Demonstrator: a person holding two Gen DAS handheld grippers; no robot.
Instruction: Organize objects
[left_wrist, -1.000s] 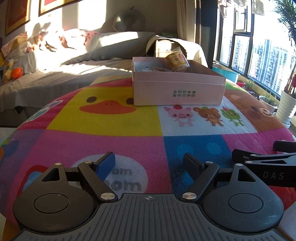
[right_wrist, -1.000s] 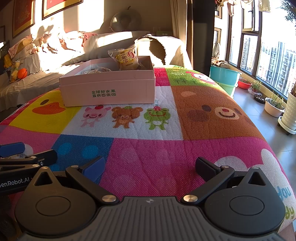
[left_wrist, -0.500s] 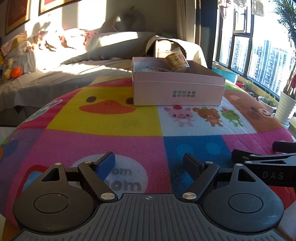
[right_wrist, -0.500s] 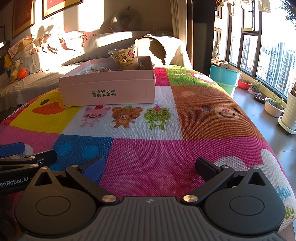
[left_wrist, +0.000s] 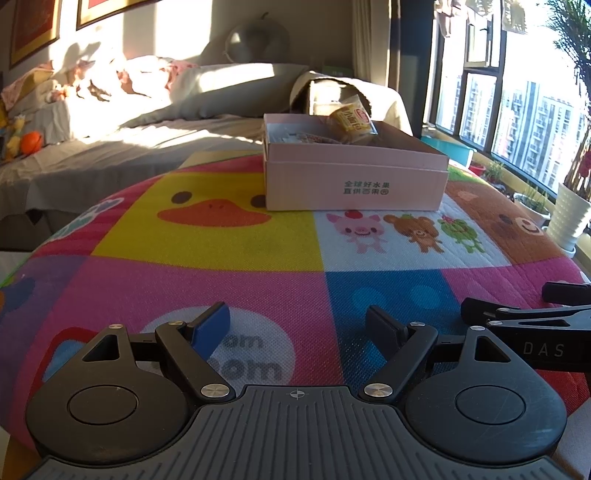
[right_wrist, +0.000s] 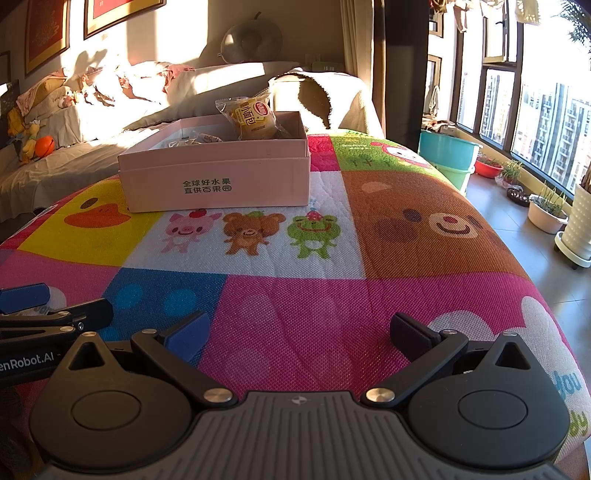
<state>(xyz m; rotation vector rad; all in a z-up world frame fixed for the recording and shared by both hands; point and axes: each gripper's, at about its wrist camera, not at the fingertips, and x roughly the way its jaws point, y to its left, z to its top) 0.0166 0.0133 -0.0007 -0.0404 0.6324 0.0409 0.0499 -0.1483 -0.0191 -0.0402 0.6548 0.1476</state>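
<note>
Low, warm sunlight falls across a living room. A grey sofa (right_wrist: 110, 122) draped in cloth runs along the left wall, with cushions, crumpled blankets and soft toys (right_wrist: 33, 142) at its far end. Framed pictures (right_wrist: 110, 11) hang above it. Tall dark-framed windows (right_wrist: 535, 103) on the right show apartment towers. Potted plants (right_wrist: 546, 212) and a teal tub (right_wrist: 447, 151) stand on the tiled floor (right_wrist: 517, 236).

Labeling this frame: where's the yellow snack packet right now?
The yellow snack packet sits inside the pink box at its far right corner, leaning on the back wall, across the mat from both grippers.
</note>
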